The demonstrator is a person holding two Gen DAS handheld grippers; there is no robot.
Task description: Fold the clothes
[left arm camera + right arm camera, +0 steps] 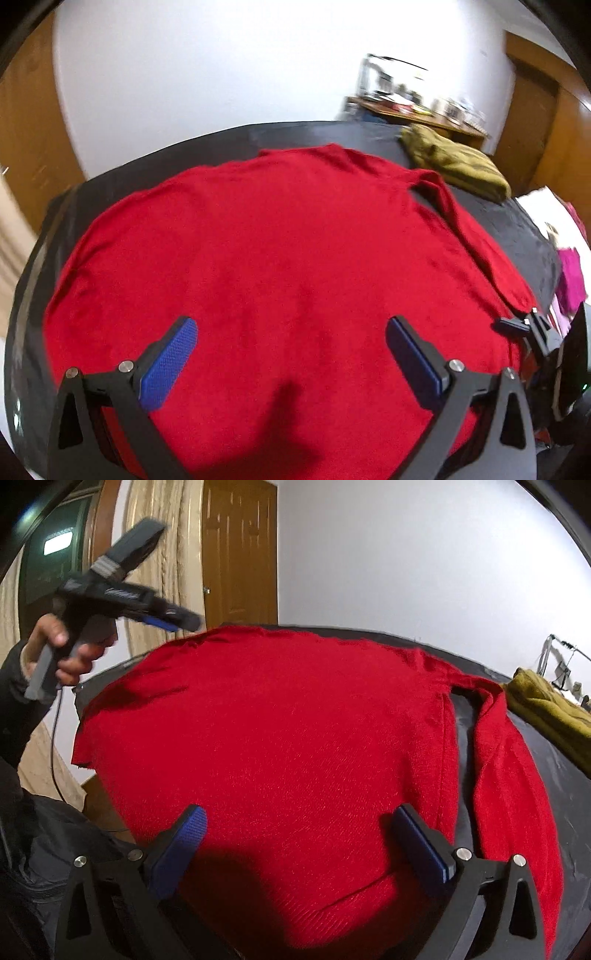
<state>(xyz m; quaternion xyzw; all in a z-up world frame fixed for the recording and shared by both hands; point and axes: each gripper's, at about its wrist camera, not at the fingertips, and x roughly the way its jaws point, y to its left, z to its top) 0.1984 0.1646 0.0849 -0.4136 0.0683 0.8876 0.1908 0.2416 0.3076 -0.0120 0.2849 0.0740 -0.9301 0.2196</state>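
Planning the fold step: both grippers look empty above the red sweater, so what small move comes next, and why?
Probably bring the open right gripper to the sleeve lying off the red sweater onto the black table and pinch it; folding it inward likely comes first.

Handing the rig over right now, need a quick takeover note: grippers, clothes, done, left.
Left gripper: jaws open, nothing held, above the near part of the red knit sweater.
Right gripper: jaws wide open, empty, over the sweater's near hem.
Sweater lies flat on the dark table cover; one sleeve trails down the right side, apart from the body. No sleeve shows on the left side.
Done: olive-green folded garment sits at the far right corner.
Left: bring the right sleeve in, then fold the body.
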